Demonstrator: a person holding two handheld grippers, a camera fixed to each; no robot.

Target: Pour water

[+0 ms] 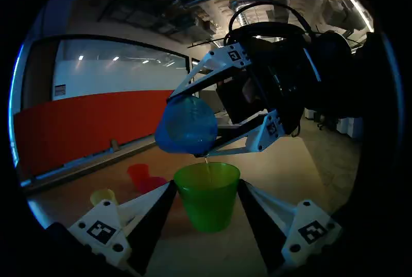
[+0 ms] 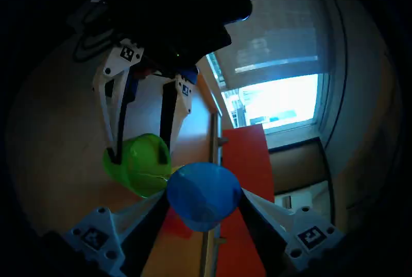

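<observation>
My left gripper (image 1: 207, 188) is shut on an upright green cup (image 1: 207, 207), one finger pressing on each side. Just above its rim hangs a tilted blue cup (image 1: 186, 125), held between the fingers of my right gripper (image 1: 189, 126), which reaches in from the upper right. A thin stream of water (image 1: 206, 162) falls from the blue cup's lip into the green cup. In the right gripper view the blue cup (image 2: 204, 197) sits between the right gripper (image 2: 204, 193) fingers, and beyond it the left gripper (image 2: 138, 149) clasps the green cup (image 2: 139, 166).
A red cup (image 1: 140, 175) and a yellow cup (image 1: 103, 195) stand on the wooden table (image 1: 293, 174) to the left of the green cup. A red wall panel (image 1: 92, 122) and a ledge run behind the table. A bright window (image 2: 280, 99) is off to one side.
</observation>
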